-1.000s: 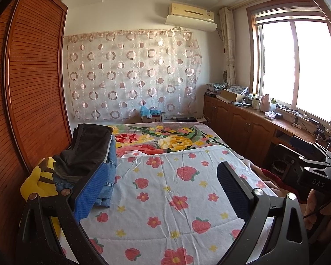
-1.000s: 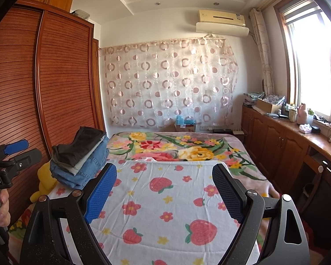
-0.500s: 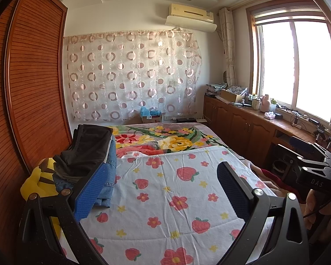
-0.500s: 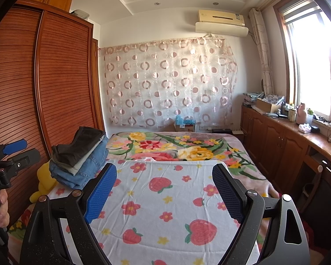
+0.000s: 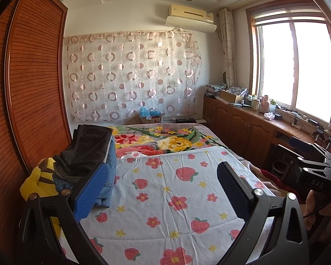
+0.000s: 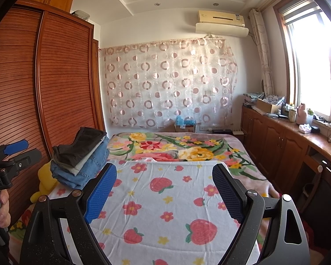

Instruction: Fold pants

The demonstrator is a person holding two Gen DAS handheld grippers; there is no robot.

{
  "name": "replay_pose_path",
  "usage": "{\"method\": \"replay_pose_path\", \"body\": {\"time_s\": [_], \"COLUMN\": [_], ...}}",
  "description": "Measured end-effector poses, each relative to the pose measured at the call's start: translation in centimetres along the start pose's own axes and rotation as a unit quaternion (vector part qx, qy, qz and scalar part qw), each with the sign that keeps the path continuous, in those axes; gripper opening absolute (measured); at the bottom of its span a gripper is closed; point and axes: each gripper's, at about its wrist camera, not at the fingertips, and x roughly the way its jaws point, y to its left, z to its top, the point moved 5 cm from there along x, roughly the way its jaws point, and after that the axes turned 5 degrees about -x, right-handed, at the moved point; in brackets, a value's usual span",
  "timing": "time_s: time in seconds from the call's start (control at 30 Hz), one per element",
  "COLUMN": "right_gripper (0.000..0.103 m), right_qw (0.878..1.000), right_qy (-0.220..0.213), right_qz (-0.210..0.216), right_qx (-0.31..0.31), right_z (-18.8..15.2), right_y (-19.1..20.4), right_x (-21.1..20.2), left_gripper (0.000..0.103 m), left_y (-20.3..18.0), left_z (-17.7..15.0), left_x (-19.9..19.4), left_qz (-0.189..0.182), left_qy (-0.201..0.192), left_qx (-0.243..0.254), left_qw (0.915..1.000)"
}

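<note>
**Grippers idle over the bed**

Pants sit folded in a stack (image 6: pixel 81 156) at the bed's left edge, beside the wardrobe (image 6: pixel 61 77). I see my left gripper (image 5: pixel 158 190) and right gripper (image 6: pixel 163 187) both spread wide, grasping nothing, above the strawberry sheet (image 6: pixel 165 209).

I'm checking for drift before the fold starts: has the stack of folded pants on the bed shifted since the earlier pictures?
No. The stack of folded dark and blue denim pants sits in the same spot against the brown slatted wooden wardrobe.

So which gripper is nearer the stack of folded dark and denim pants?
Left. The left gripper sits right beside the pants stack; the right gripper is farther across the bed.
</note>
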Motion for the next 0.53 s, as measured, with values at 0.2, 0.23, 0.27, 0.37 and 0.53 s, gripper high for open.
{"method": "replay_pose_path", "body": {"time_s": [0.2,0.23,0.27,0.37,0.53], "right_gripper": [0.090,0.090,0.090,0.090,0.090], "right_qw": [1.000,1.000,1.000,1.000,1.000], "right_qy": [-0.002,-0.002,-0.002,-0.001,-0.002], "right_qz": [0.000,0.001,0.001,0.001,0.000], "right_qx": [-0.002,-0.001,-0.001,-0.001,-0.001], "right_z": [-0.05,-0.06,-0.07,-0.15,-0.12], "right_y": [0.30,0.30,0.30,0.39,0.40], "right_x": [-0.06,-0.03,-0.04,-0.08,-0.08], "left_gripper": [0.099,0.099,0.099,0.099,0.099], "left_y": [-0.01,-0.01,-0.01,-0.01,-0.01], "left_z": [-0.12,-0.13,-0.14,-0.19,-0.27], "left_x": [0.01,0.02,0.03,0.04,0.04], "left_qz": [-0.001,-0.001,-0.001,-0.001,-0.001], "left_qy": [0.000,0.000,0.000,0.000,0.000], "left_qx": [-0.001,-0.001,-0.001,-0.001,-0.001], "left_qw": [1.0000,1.0000,1.0000,1.0000,1.0000]}}
